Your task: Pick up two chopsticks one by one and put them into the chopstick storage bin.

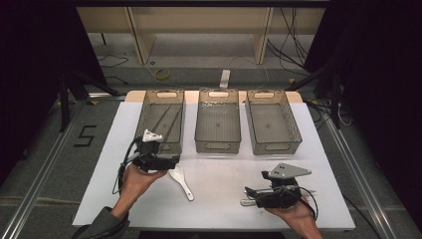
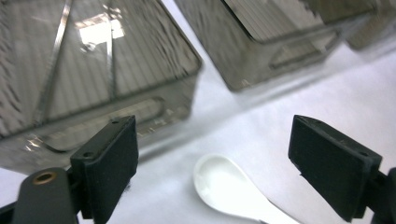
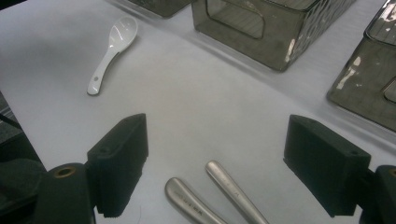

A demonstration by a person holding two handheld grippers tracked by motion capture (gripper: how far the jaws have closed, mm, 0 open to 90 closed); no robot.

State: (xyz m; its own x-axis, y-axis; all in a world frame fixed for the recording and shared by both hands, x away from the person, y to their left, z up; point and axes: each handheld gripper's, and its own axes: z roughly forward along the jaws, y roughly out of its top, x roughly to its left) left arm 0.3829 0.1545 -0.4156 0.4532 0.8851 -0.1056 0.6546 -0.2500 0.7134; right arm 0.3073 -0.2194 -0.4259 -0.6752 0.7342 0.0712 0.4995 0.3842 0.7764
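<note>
Left claw (image 2: 212,163) wide, white spoon (image 2: 229,189) lying on the table (image 1: 224,184) between its jaws near the left basket (image 1: 161,119) (right claw (image 3: 215,168) also wide), so I'd drop straight, pinch the bowl.

Lab recording bay: black curtains (image 1: 35,59), floor cables (image 1: 288,40), aluminium rails (image 1: 45,164).

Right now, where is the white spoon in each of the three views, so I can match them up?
High view: the white spoon lies on the table, just in front of the left bin.
Left gripper view: white spoon at bottom centre, between the open jaws.
Right gripper view: white spoon at upper left.
Shared landmark: the middle bin.
</note>
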